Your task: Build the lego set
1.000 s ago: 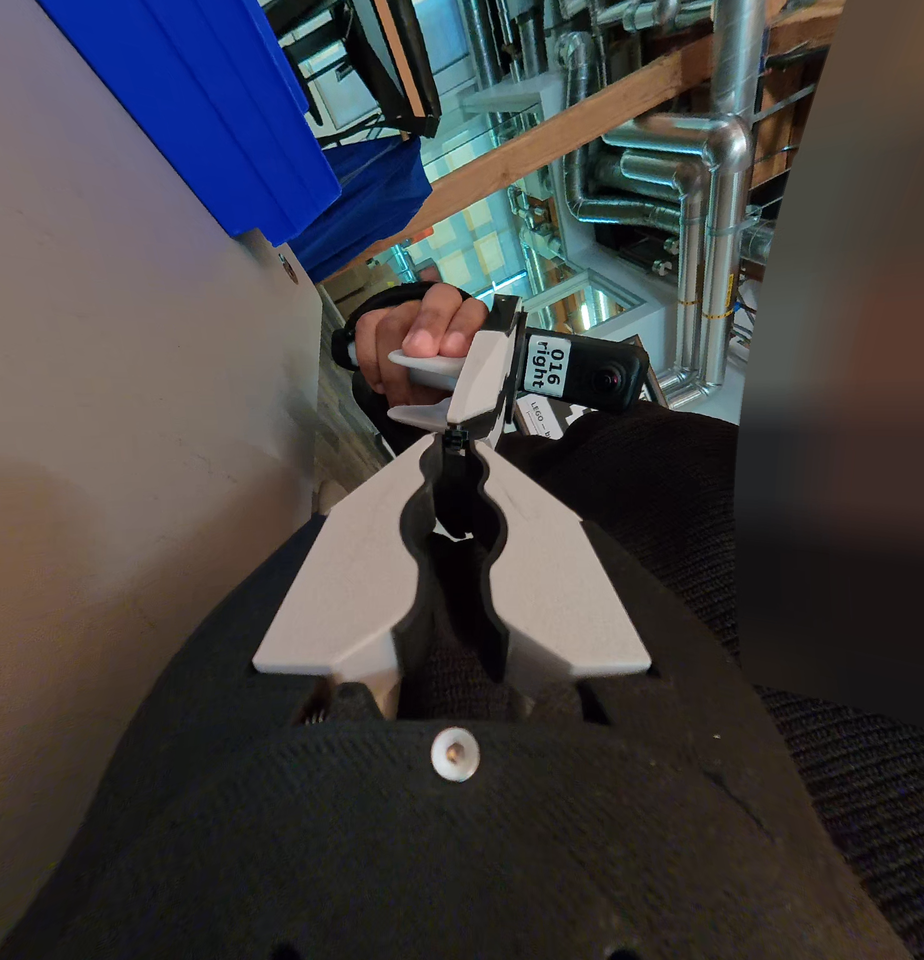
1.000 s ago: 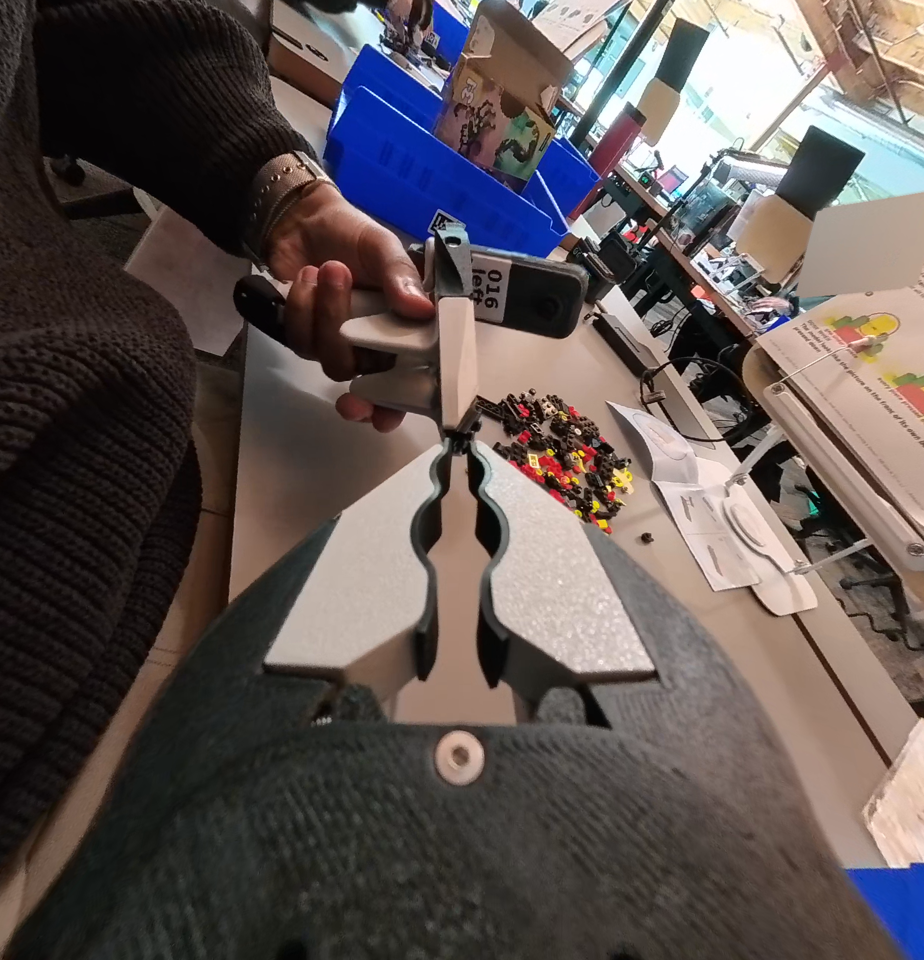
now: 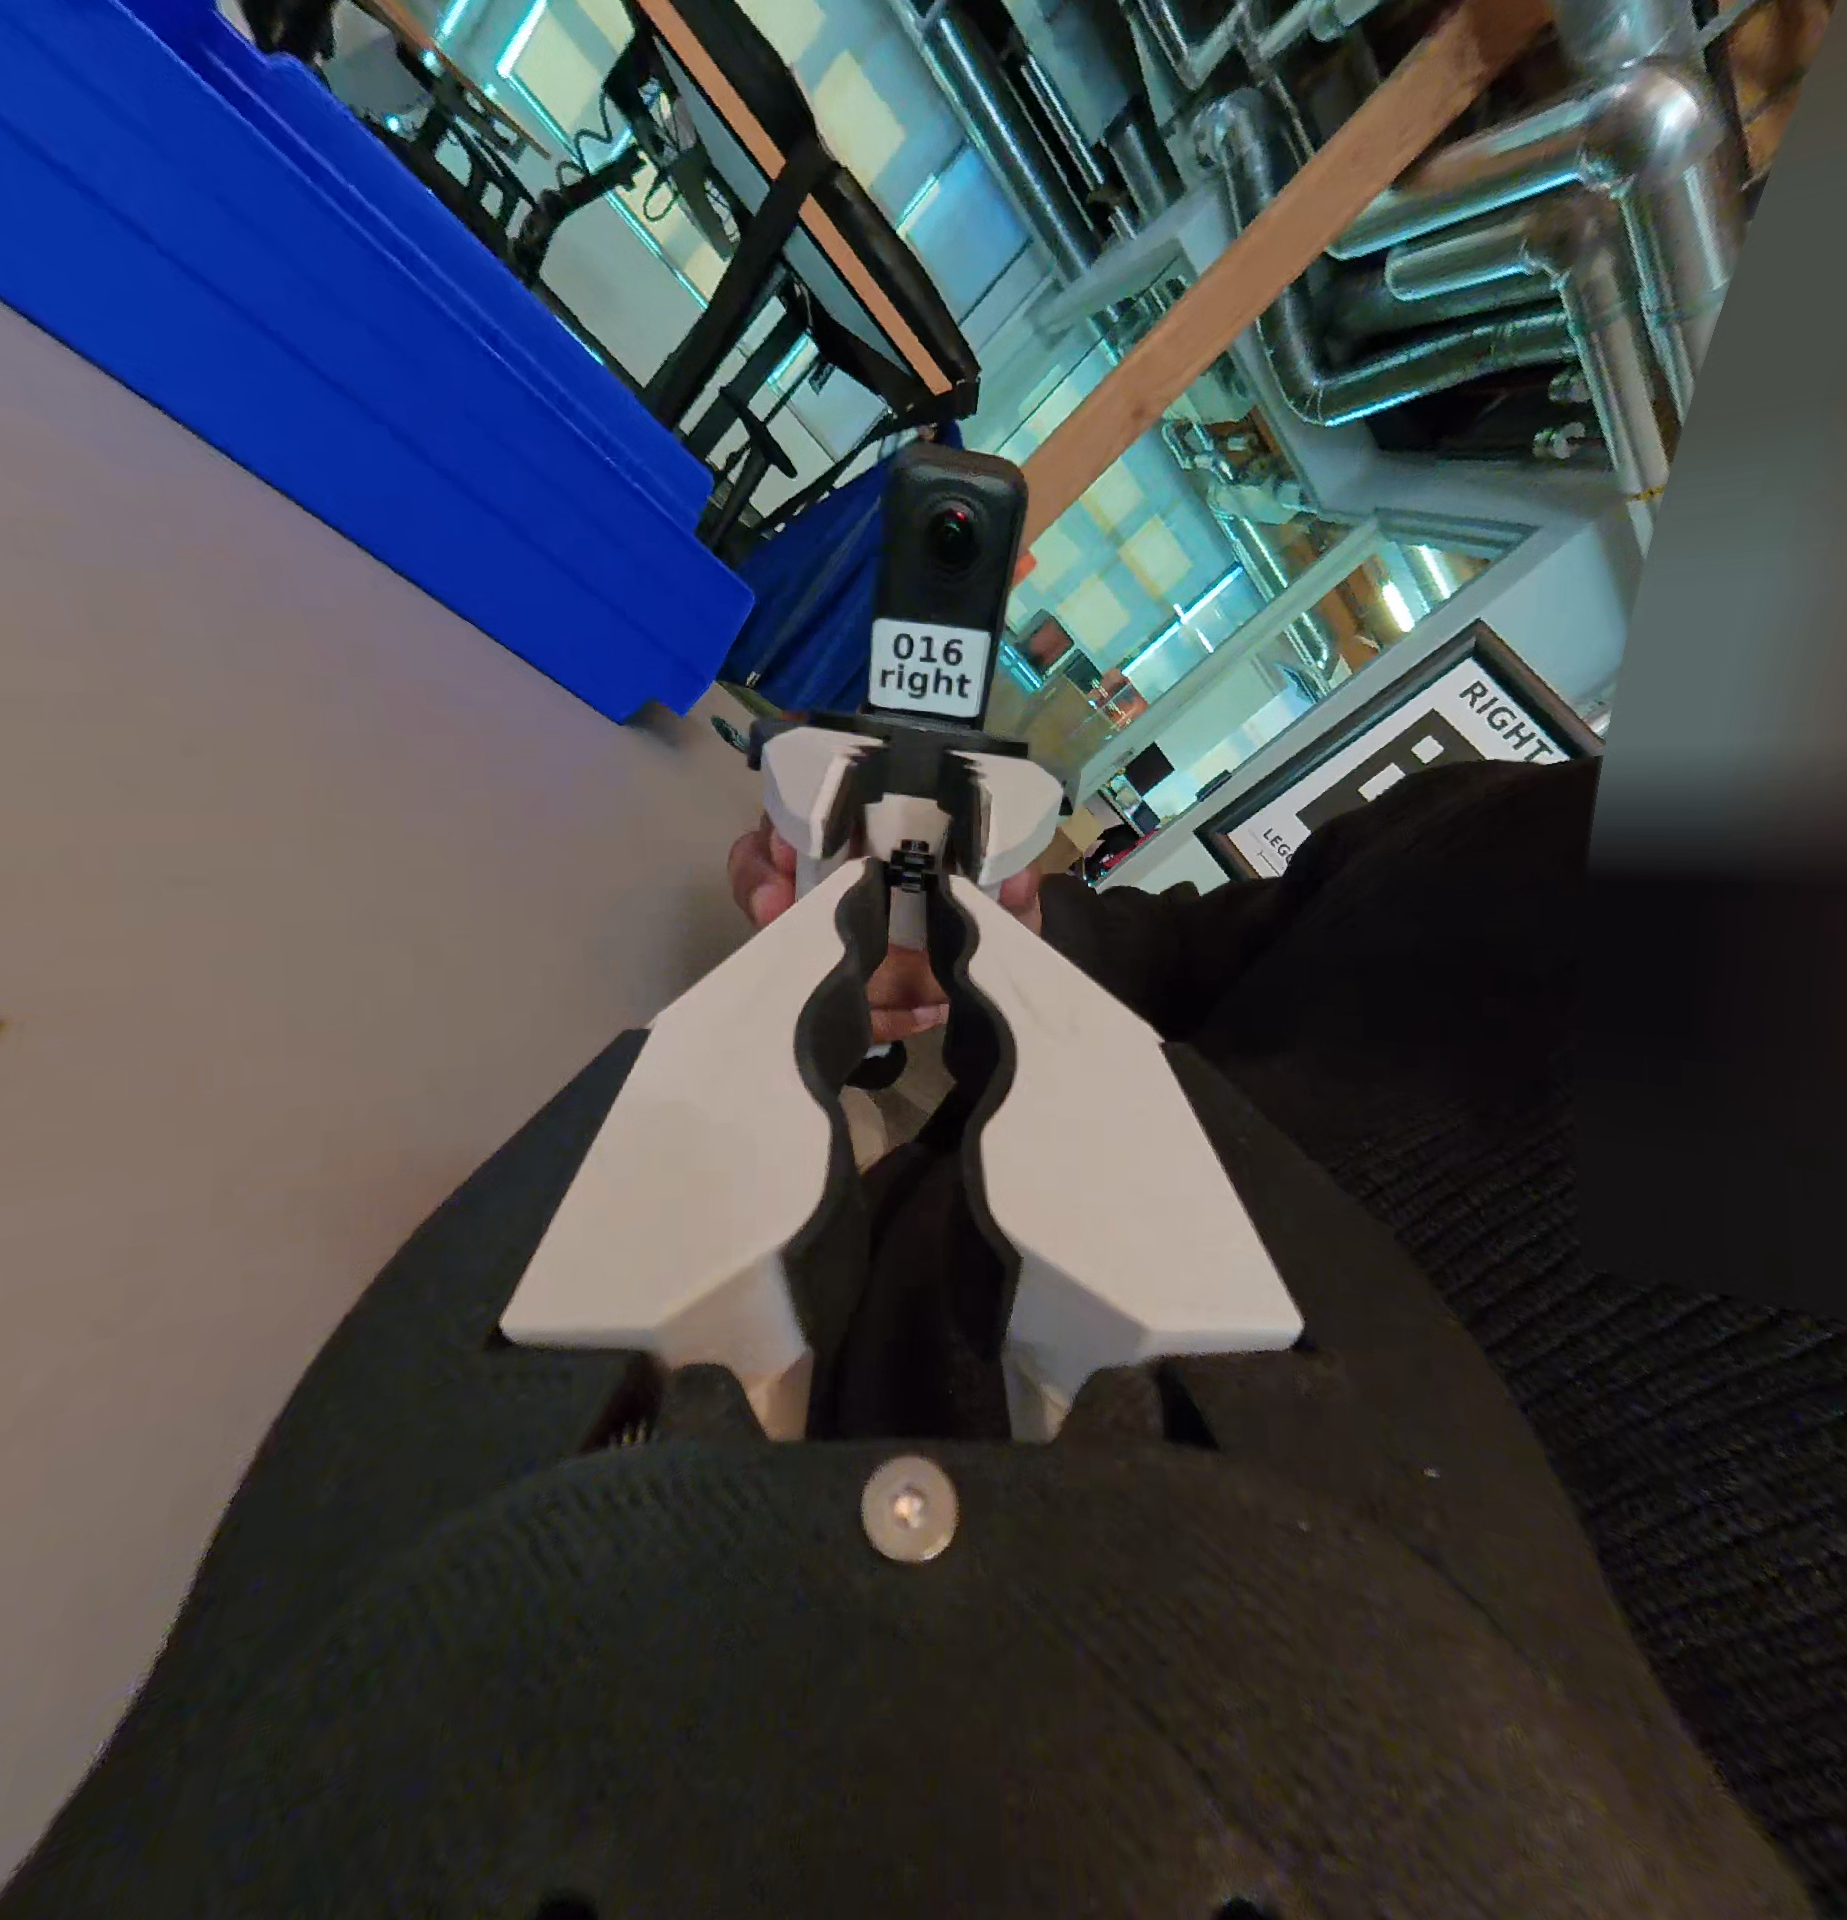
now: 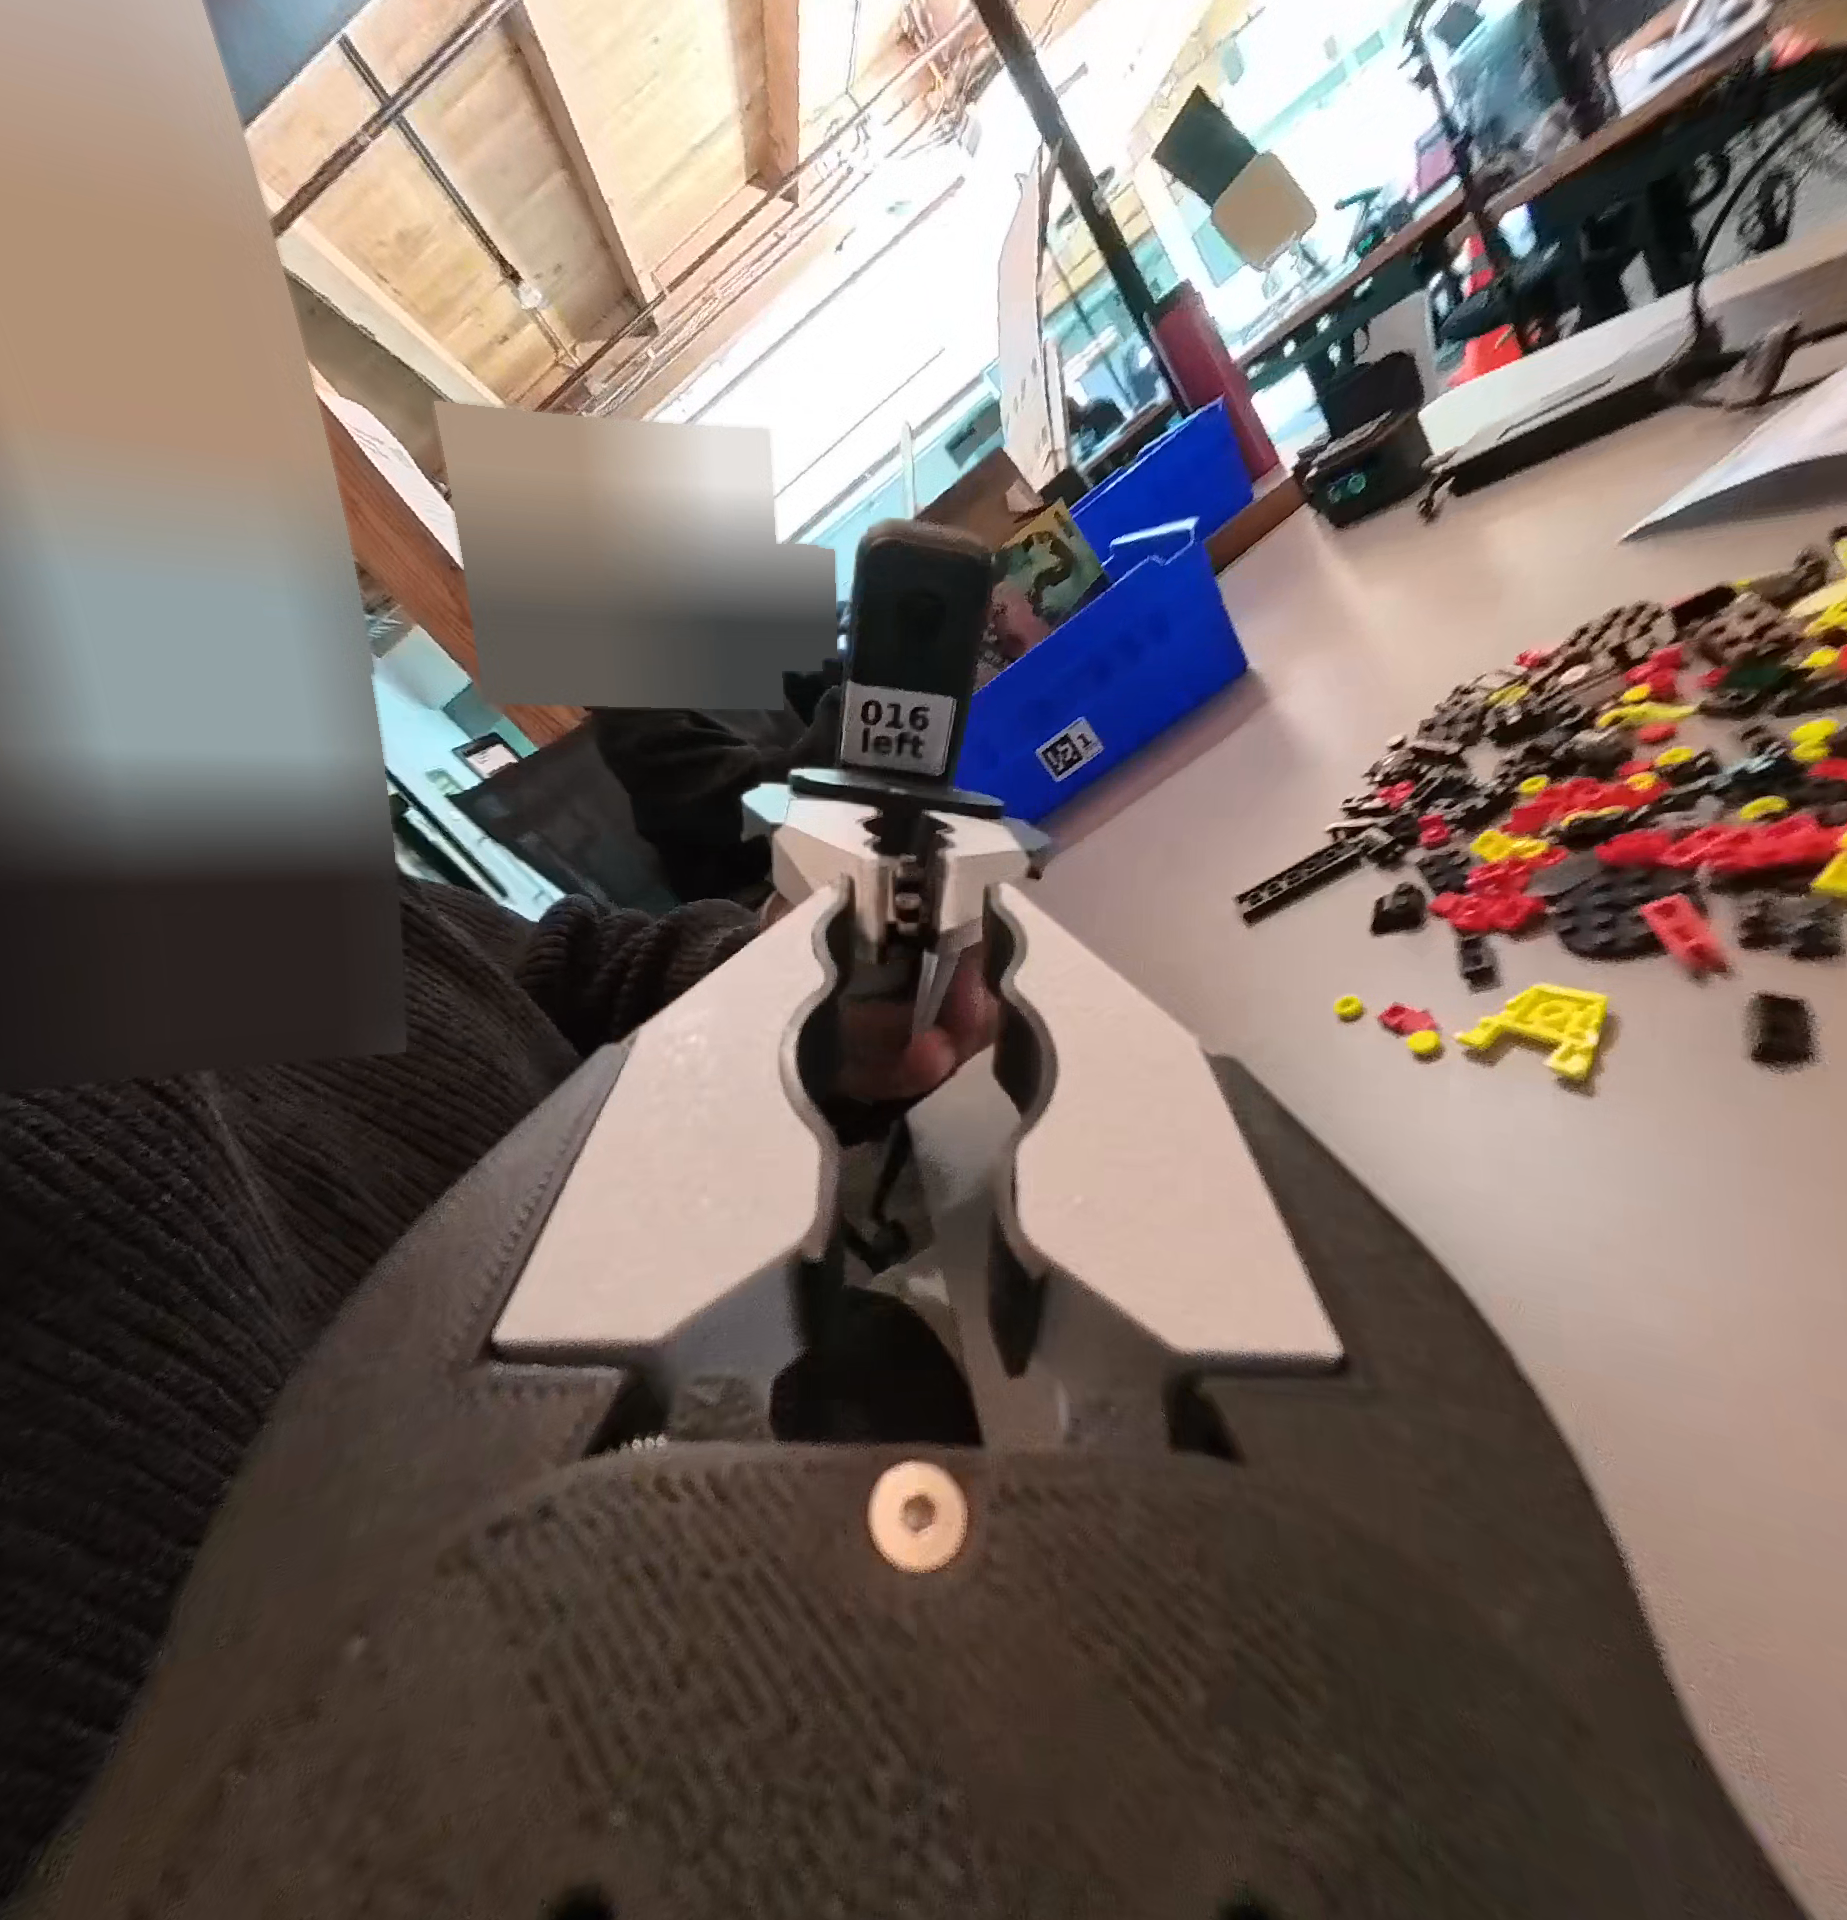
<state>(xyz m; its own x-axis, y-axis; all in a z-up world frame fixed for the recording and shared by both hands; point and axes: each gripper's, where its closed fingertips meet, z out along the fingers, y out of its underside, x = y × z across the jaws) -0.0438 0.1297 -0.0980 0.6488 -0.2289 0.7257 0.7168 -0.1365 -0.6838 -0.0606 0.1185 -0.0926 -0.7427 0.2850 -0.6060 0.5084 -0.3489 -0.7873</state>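
Two tongs meet tip to tip above the worktop (image 4: pixel 1418 1299): your left tongs (image 3: pixel 906 881) and right tongs (image 4: pixel 906 902) both clench one small black assembly (image 3: pixel 908 868). You're probably pressing pieces together; next, release one side and fetch from the loose brick pile (image 4: pixel 1646 831).

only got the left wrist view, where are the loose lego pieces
Observer: A pile of black, red and yellow pieces lies on the table, at the right of the right wrist view.
Operator: anything apart from the pile
Observer: Yes, a yellow plate lies apart from it, on its near side.
Operator: and farther back
Observer: Behind the left tool stands a blue bin with a colourful box in it.
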